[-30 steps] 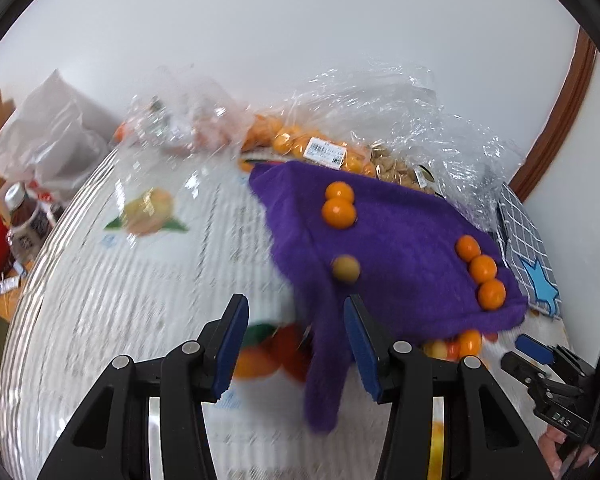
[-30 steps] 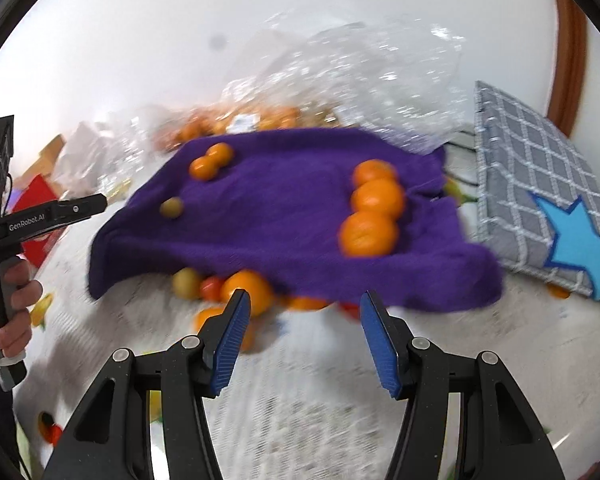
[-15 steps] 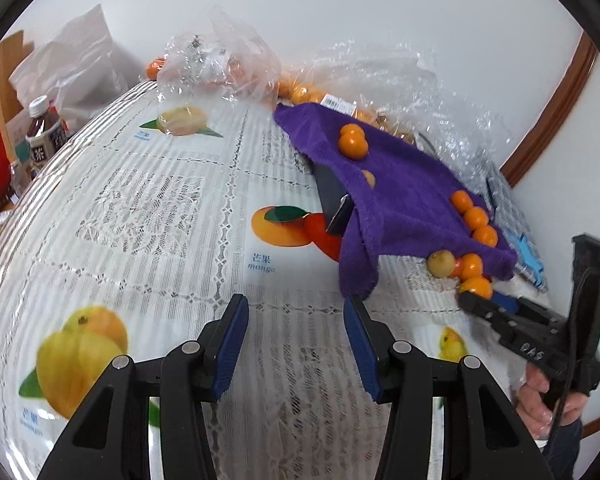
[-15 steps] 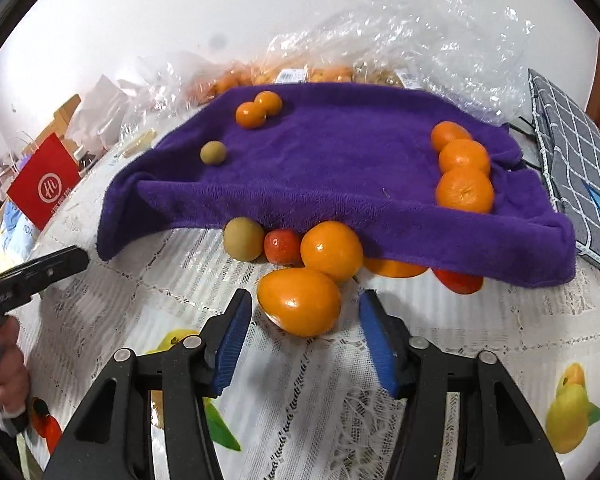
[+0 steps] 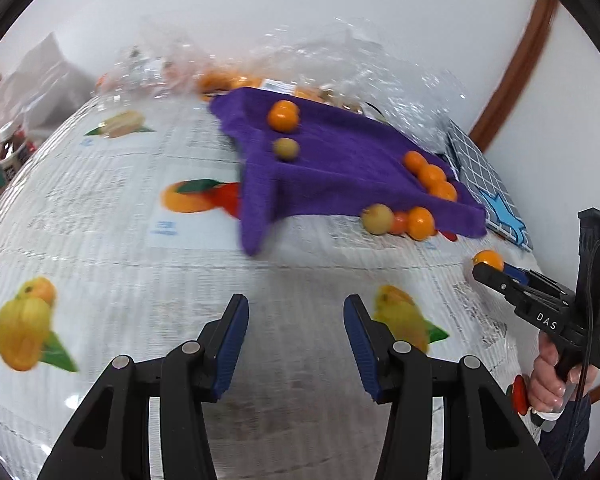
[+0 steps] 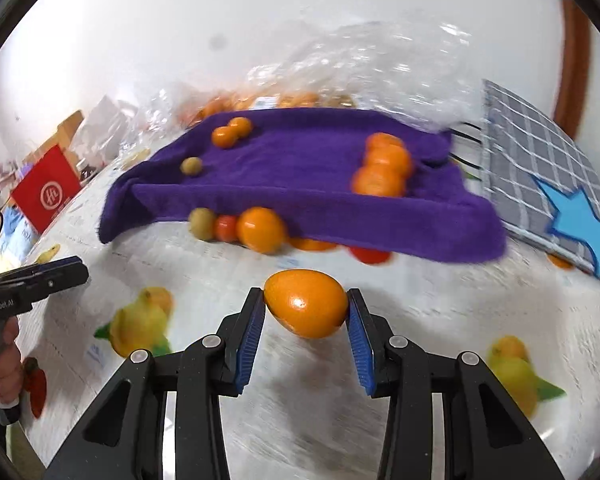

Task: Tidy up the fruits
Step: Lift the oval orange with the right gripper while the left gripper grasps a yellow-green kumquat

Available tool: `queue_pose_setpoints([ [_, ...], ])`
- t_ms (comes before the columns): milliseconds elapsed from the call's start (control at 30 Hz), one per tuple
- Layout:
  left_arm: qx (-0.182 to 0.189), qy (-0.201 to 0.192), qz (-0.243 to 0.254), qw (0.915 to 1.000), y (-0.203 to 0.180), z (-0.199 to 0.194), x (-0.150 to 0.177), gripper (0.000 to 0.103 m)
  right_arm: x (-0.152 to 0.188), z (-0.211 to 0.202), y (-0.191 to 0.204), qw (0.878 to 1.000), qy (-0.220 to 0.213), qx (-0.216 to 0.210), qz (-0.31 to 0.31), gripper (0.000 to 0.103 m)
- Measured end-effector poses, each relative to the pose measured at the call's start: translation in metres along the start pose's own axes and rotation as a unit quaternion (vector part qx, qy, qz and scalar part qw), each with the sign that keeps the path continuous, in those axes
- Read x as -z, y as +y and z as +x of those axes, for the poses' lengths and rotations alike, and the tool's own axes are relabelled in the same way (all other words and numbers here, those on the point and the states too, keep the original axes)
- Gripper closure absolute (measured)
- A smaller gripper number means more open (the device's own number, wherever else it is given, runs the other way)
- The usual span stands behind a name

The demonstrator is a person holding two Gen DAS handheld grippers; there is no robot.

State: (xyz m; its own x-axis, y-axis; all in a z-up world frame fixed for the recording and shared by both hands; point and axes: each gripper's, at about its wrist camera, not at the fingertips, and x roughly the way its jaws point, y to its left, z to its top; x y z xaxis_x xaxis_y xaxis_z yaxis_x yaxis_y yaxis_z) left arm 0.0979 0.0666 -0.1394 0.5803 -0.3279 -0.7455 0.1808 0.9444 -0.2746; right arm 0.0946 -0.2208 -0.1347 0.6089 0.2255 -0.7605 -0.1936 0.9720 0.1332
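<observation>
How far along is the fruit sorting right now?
Done: six fruits sit on the purple towel: three oranges in a row, two more, one green. In hand: right gripper shut on an orange fruit; left gripper open, empty. Left: the loose fruits at the towel's front edge.

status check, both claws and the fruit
Right claw just closed on orange fruit. Left claw open, empty. Purple towel ahead, unobstructed.

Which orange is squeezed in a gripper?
The egg-shaped orange, pinched by the right gripper. The other oranges sit on or beside the purple towel.
</observation>
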Motion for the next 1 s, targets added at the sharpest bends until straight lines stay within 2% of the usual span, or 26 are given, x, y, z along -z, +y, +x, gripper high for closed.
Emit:
queue_pose_setpoints([
  [100,0.008,-0.003,0.014,0.9999,-0.023,0.009,-0.005,0.057,0.005,-0.004,-0.019,1.0,0.009,0.014,0.012,0.062],
  [300,-0.004,-0.004,0.041,0.9991,-0.061,0.035,-0.023,0.057,0.006,-0.01,-0.044,0.999,0.001,0.038,0.018,0.062],
  [433,0.0,-0.005,0.044,0.999,-0.075,0.054,-0.037,0.057,0.007,-0.014,-0.06,0.999,-0.004,0.022,0.036,0.062],
  [500,-0.003,-0.002,0.036,0.9994,-0.076,0.064,-0.044,0.057,0.007,-0.014,-0.065,0.999,0.0,0.023,0.049,0.062],
  [567,0.002,-0.004,0.012,0.9999,-0.07,0.069,-0.049,0.062,0.007,-0.012,-0.066,0.998,0.004,0.02,0.056,0.062],
  [667,0.02,-0.011,-0.021,0.9995,-0.06,0.073,-0.053,0.065,0.006,-0.013,-0.068,0.998,0.001,0.013,0.06,0.062],
  [700,0.022,-0.005,-0.022,0.9995,-0.059,0.076,-0.054,0.07,0.006,-0.013,-0.068,0.998,0.001,0.009,0.062,0.062],
  [800,0.023,0.003,-0.018,0.9996,-0.062,0.079,-0.054,0.076,0.006,-0.012,-0.069,0.998,0.002,-0.004,0.069,0.062],
  [1000,0.026,0.007,-0.009,0.9996,-0.067,0.079,-0.055,0.077,0.005,-0.008,-0.063,0.998,0.017,-0.016,0.054,0.062],
])
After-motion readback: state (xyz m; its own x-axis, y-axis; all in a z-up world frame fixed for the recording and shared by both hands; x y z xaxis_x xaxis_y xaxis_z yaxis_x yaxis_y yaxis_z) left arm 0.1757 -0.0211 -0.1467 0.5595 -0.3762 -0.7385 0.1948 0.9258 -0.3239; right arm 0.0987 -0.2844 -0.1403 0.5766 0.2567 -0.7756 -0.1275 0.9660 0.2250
